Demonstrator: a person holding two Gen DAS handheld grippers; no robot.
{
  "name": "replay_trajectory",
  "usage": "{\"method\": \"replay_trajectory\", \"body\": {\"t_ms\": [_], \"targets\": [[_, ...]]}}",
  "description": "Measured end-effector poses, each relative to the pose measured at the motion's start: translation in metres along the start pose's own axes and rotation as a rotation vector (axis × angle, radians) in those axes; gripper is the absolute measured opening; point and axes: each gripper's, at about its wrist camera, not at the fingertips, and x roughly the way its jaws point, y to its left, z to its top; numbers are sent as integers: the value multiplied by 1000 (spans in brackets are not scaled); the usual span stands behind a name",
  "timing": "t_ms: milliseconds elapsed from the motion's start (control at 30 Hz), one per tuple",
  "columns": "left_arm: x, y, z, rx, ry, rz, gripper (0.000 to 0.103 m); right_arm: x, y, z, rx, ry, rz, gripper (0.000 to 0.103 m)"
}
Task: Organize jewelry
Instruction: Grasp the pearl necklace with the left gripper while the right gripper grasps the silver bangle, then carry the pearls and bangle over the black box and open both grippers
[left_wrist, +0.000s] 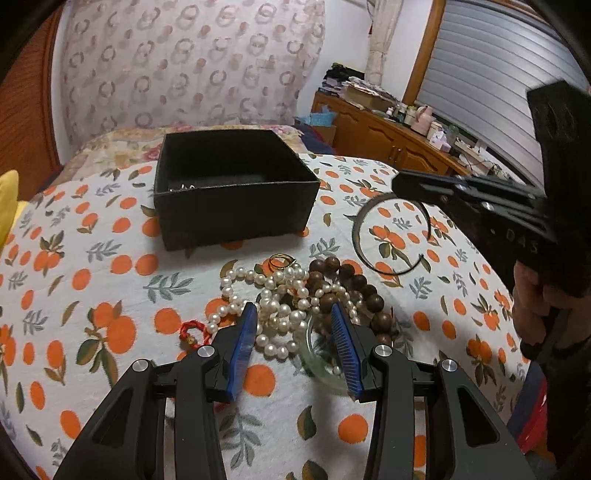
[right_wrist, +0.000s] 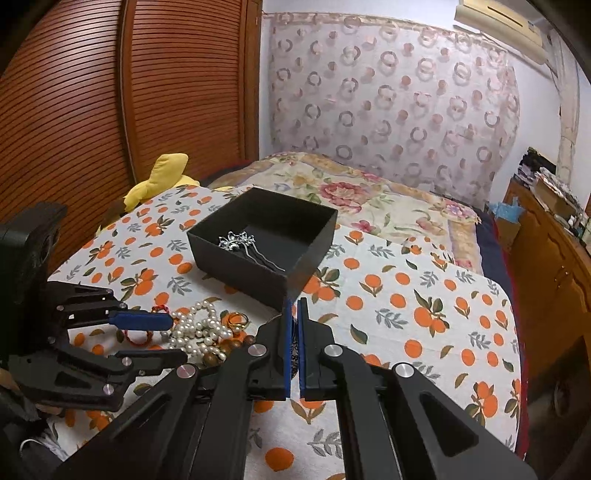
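On the orange-print bedspread lies a jewelry pile: white pearls, brown wooden beads, a gold ring, a red cord charm and a clear bangle. My left gripper hangs just over the pile, open, with pearls showing between its blue pads. Beyond the pile stands a black box holding a silver hairpin. To the right, my right gripper is shut on a thin black headband, which hangs from it above the bedspread. In the right wrist view its pads are pressed together.
A yellow plush toy sits at the bed's left edge by louvred wooden doors. A cluttered wooden dresser stands right of the bed. A floral quilt lies behind the box. A person's hand grips the right tool.
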Motion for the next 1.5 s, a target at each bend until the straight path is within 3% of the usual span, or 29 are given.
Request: {"method": "replay_trajectory", "body": {"t_ms": [133,200,267,767,1100,1233,1500], "targets": [[9,3,3,-21,21,1,30,1,-2,-4,13,1,4,3],[10,4,4,-21,23,24,12,1,-3,-3,11,1,5,3],[9,6,6,-30,23,14,7,1,-2,-4,6,-2,7,3],[-44,1,41,14,-114,21,6,-14,7,18,-27,-44,2,3],[-77,-4,83,40,-200,45,6,-27,10,36,-48,-80,10,0],[-84,-2,90,33,-216,39,6,-18,6,32,-56,-58,11,0],[-85,0,85,26,-222,21,6,15,-58,-11,80,81,-28,1]]}}
